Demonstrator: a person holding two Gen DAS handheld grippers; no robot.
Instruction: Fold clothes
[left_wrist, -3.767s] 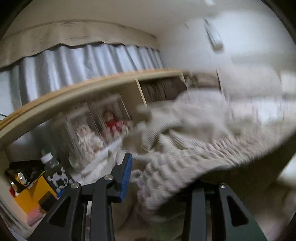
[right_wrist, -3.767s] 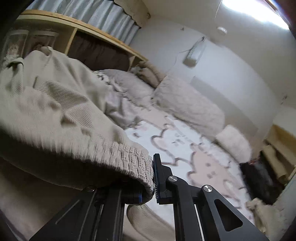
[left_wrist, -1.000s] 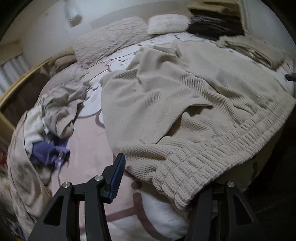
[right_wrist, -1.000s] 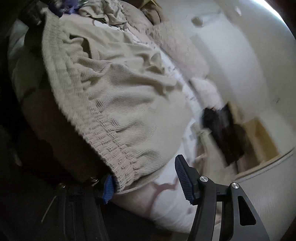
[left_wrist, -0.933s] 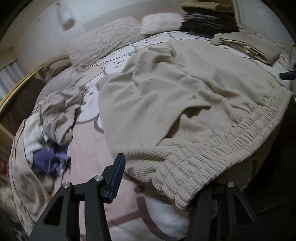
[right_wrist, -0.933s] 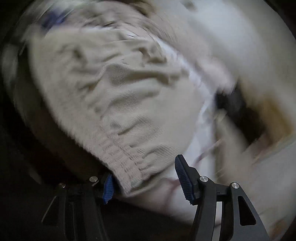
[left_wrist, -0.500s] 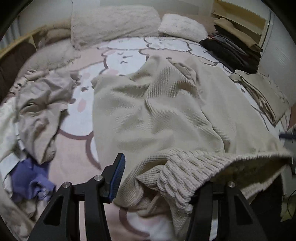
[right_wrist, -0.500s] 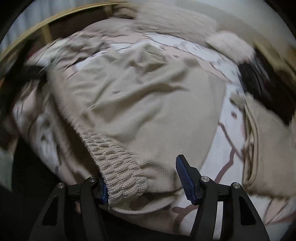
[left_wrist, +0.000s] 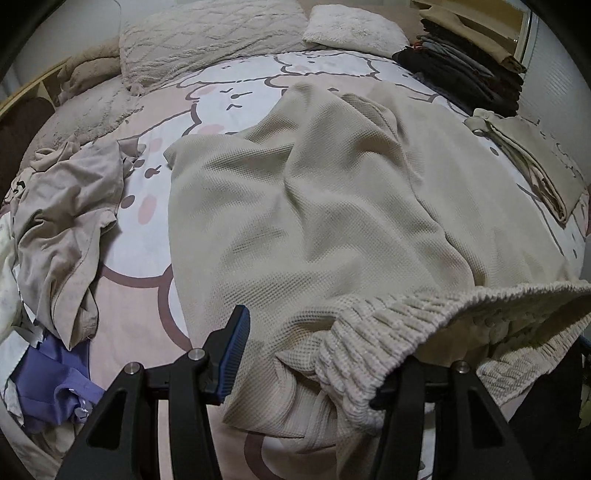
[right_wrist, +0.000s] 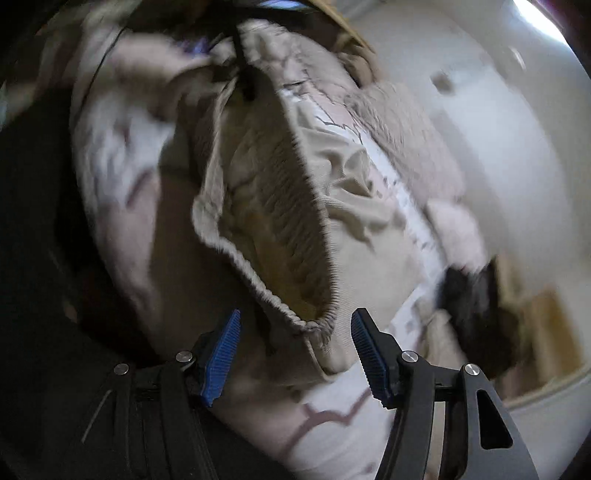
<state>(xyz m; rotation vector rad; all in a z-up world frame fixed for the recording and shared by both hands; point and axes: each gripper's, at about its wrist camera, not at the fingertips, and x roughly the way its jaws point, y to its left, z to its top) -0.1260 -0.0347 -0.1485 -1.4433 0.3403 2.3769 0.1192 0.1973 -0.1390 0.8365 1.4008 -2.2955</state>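
Beige waffle-knit trousers (left_wrist: 317, 192) lie spread on the bed, legs pointing away, the ribbed elastic waistband (left_wrist: 388, 328) nearest me. My left gripper (left_wrist: 310, 358) is open; the waistband drapes over its right finger, which is hidden under the cloth, and the blue-padded left finger (left_wrist: 232, 350) is bare. In the blurred right wrist view my right gripper (right_wrist: 295, 350) is open, both blue pads bare, and the waistband corner (right_wrist: 314, 321) hangs between and just beyond the fingers, with the waist gaping open.
The bed has a pink and white cartoon sheet (left_wrist: 136, 295). A crumpled pile of beige and purple clothes (left_wrist: 62, 229) lies at the left. Pillows (left_wrist: 214, 33) are at the head. Folded dark clothes (left_wrist: 465, 70) and a folded beige garment (left_wrist: 532, 158) sit at the right.
The right gripper has let the waistband corner slip off its left pad and swung to a new angle. The left gripper has drawn back slightly; the waistband now lifts and gapes open.
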